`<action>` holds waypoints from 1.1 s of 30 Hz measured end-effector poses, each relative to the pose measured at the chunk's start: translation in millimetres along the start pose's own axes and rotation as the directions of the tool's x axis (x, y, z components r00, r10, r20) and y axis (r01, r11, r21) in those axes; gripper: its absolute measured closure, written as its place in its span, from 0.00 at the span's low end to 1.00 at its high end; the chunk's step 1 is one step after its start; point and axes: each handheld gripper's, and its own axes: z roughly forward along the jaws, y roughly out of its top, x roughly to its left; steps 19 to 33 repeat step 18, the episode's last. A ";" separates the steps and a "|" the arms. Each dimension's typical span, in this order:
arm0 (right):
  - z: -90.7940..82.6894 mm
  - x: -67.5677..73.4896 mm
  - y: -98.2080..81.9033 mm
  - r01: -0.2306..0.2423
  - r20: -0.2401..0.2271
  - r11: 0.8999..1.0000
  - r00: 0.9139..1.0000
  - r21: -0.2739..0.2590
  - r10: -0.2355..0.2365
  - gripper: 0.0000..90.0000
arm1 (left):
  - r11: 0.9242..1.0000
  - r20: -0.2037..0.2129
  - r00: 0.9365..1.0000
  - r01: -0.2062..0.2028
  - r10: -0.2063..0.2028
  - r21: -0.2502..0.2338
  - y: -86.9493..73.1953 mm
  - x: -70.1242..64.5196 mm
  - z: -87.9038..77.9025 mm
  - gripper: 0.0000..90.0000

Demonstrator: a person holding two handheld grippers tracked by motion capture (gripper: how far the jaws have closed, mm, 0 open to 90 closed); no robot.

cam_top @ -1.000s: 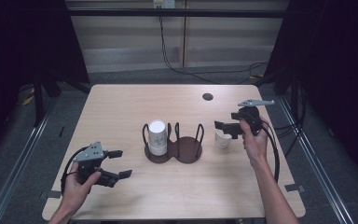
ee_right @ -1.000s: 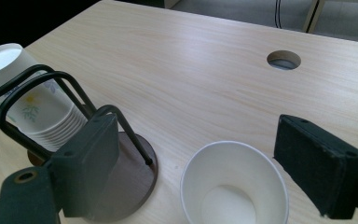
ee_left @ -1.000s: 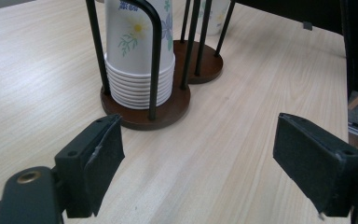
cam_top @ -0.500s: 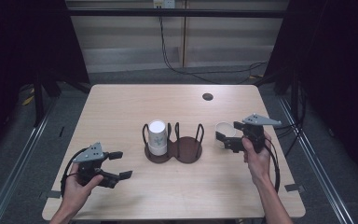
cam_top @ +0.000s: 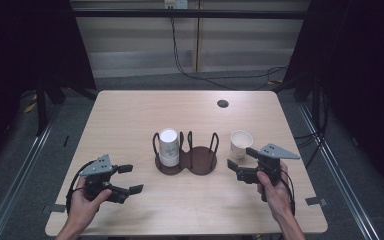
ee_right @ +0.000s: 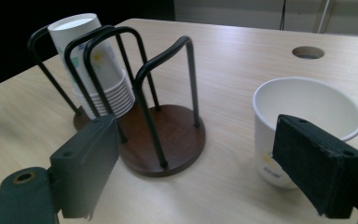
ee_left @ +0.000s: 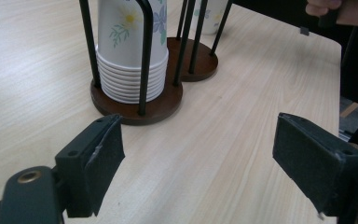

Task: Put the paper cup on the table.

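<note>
One loose paper cup (cam_top: pixel 241 144) stands upright and mouth-up on the tabletop toward its right edge, just beside the empty right bay of the two-bay wire holder (cam_top: pixel 186 155), whose left bay carries a nested cup stack (cam_top: pixel 168 147). Judged light, thin-walled and easily crushed or tipped, it calls for a gentle pinch across the wall below the rim. Both the right gripper (cam_top: pixel 242 164), just short of the cup, and the left gripper (cam_top: pixel 130 178), near the front-left corner, are spread wide, grasping nothing.

- We see a pale wooden table (cam_top: pixel 130 115) with a round hole (cam_top: pixel 223 103) near its far right corner.
- Grey floor (cam_top: pixel 20 165), black curtains (cam_top: pixel 25 45) at both sides.
</note>
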 end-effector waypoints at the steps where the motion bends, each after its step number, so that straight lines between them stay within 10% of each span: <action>1: -1.0 1.9 -1.8 -0.002 -0.006 1.000 1.000 0.000 0.002 0.15 | 1.000 -0.002 1.000 0.001 -0.001 0.001 -0.2 -0.3 -0.1 0.18; 33: -0.1 16.8 -27.0 -0.001 -0.019 0.999 1.000 -0.034 0.000 0.15 | 1.000 -0.020 1.000 -0.001 0.000 -0.005 -7.1 -8.2 6.9 0.18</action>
